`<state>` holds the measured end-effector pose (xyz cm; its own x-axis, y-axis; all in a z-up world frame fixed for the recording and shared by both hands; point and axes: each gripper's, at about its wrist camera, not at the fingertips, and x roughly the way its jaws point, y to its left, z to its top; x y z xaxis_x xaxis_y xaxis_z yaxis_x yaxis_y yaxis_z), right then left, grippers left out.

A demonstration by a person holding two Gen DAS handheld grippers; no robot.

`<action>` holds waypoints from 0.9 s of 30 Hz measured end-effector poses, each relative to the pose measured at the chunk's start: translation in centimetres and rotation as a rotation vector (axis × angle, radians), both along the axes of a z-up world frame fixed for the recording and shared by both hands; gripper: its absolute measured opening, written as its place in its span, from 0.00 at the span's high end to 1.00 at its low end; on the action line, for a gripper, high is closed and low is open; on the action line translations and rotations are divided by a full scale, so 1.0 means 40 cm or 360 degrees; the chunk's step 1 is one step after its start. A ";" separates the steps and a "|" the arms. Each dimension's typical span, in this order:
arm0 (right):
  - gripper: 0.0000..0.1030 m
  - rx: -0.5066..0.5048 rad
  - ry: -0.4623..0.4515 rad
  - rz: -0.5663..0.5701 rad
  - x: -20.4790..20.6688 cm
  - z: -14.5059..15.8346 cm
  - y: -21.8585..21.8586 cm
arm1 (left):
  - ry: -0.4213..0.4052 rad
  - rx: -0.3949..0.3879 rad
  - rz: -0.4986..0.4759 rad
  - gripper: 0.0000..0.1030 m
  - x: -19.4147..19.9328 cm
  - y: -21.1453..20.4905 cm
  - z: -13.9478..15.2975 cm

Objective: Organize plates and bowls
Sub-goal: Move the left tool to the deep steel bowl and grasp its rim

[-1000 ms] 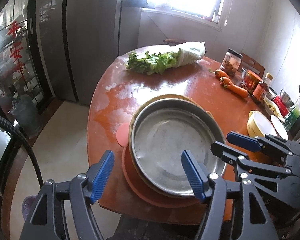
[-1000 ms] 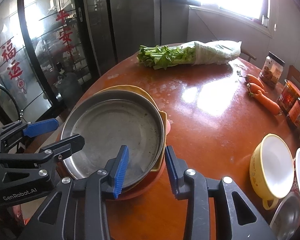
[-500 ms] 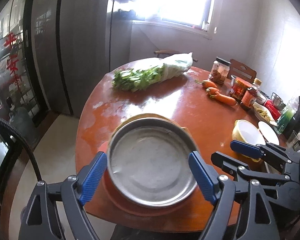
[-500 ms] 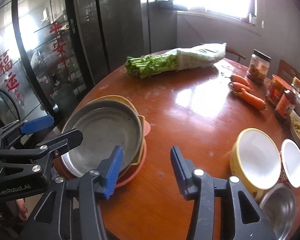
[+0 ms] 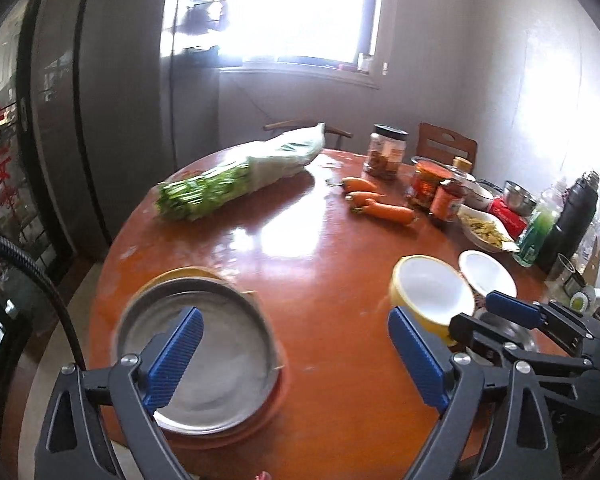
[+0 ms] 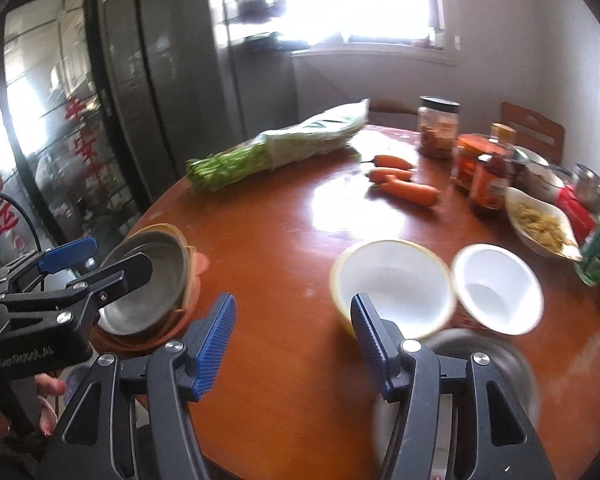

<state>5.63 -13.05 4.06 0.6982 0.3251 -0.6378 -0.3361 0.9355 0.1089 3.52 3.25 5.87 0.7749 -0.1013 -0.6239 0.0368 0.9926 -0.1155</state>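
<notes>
R wrist, left gripper (image 6: 66, 264) label "GenRobot.AI"

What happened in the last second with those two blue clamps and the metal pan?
Both grippers backed away from the metal pan and its stack. The left gripper and right gripper have just been opening their jaws, with nothing between them. The pan stack, yellow bowl, white bowl and carrots stayed put.

Glossy wood table (image 5: 300, 264), matt metal pan (image 5: 220, 356)
</notes>
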 end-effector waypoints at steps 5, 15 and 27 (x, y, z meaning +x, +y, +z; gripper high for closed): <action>0.39 0.0014 -0.0032 -0.0093 -0.011 0.017 -0.116 | 0.0026 -0.0007 -0.0078 0.09 0.032 -0.104 0.008; 0.33 0.0046 -0.0001 -0.0266 -0.009 -0.001 -0.344 | 0.0142 0.0009 -0.0203 0.09 0.067 -0.278 -0.019; 0.33 -0.0012 0.0154 -0.0216 -0.015 -0.098 -0.434 | 0.0321 -0.0015 -0.0272 0.09 0.073 -0.391 -0.101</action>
<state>5.02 -30.40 0.14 0.6707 0.2267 -0.7062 -0.1948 0.9726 0.1273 6.46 -12.39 1.84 0.6062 -0.2267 -0.7624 0.1795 0.9728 -0.1465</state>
